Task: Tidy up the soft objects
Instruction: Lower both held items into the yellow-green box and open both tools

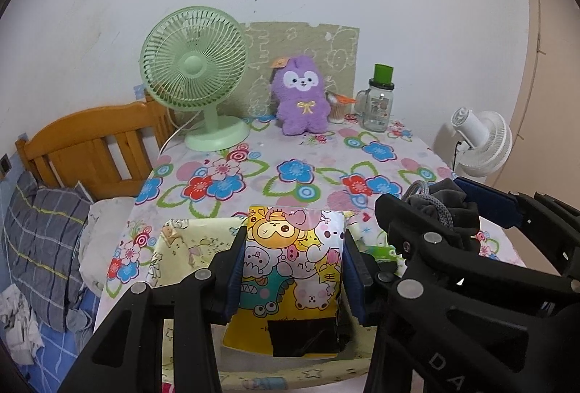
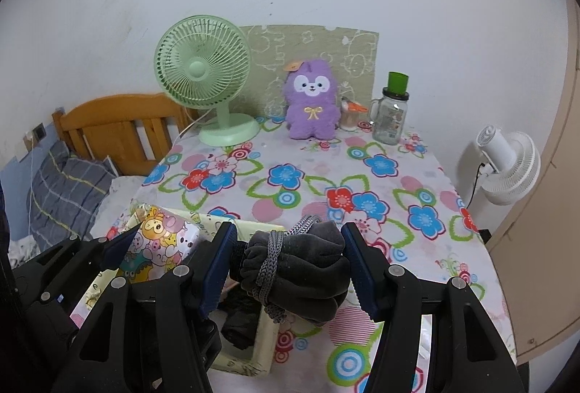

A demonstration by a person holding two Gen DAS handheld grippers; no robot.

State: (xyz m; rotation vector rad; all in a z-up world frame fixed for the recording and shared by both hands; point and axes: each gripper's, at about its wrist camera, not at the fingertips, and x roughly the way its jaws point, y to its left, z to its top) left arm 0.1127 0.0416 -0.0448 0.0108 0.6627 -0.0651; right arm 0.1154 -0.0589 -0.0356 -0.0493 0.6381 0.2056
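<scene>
Over a flowered tablecloth [image 2: 326, 168], the left gripper [image 1: 293, 269] pinches a cartoon-printed packet [image 1: 293, 248] between its pads, above a pale yellow fabric box [image 1: 188, 237]; just beside it, the right gripper [image 2: 290, 262] clamps a grey cloth bundle [image 2: 304, 269] bound with cord, over the box's edge; a green fan [image 2: 203, 66] and purple plush toy [image 2: 311, 103] stand by the wall.
</scene>
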